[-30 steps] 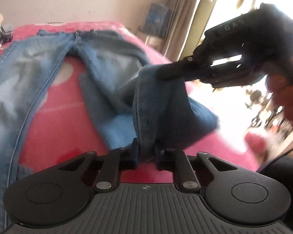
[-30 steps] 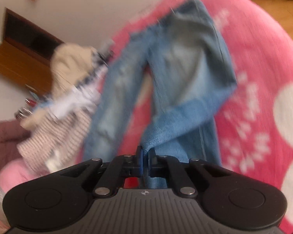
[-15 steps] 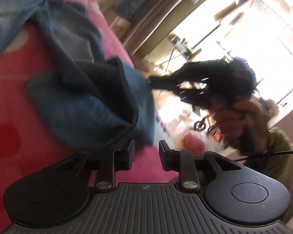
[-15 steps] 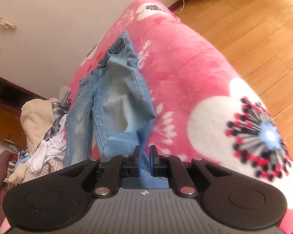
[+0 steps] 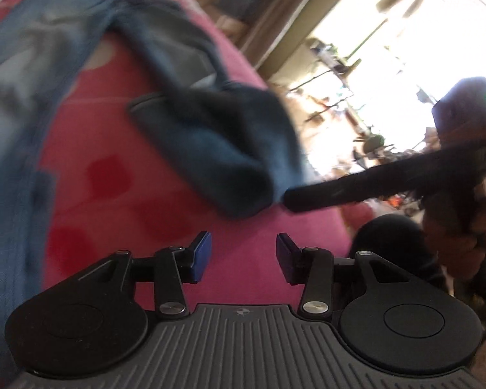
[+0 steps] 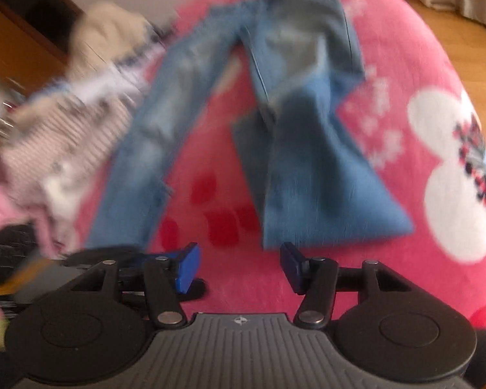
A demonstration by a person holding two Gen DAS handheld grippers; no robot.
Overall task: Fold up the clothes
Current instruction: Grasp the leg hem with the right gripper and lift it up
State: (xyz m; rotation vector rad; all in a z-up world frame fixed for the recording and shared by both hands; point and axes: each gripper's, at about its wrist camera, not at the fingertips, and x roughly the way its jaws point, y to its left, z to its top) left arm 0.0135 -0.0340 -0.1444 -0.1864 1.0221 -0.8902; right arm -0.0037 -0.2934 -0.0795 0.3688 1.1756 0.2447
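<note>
Right wrist view: jeans (image 6: pixel 295 103) spread flat on pink blanket (image 6: pixel 405 64), one leg doubled back over itself; heap of clothes (image 6: pixel 68 123) beside them. Right gripper (image 6: pixel 239 267) wide open, empty. Left gripper (image 5: pixel 243 256) wide open, empty, near folded leg.

The left wrist view looks forward, low and close over a fuzzy pink blanket (image 5: pixel 243 227), towards a bright window at its right. The right wrist view looks from higher, down along the same blanket (image 6: pixel 388 64) towards a heap of mixed laundry (image 6: pixel 64 129) at its left. Both views share the faded blue denim jeans (image 5: pixel 210 149) (image 6: pixel 307 162) spread on the blanket.
</note>
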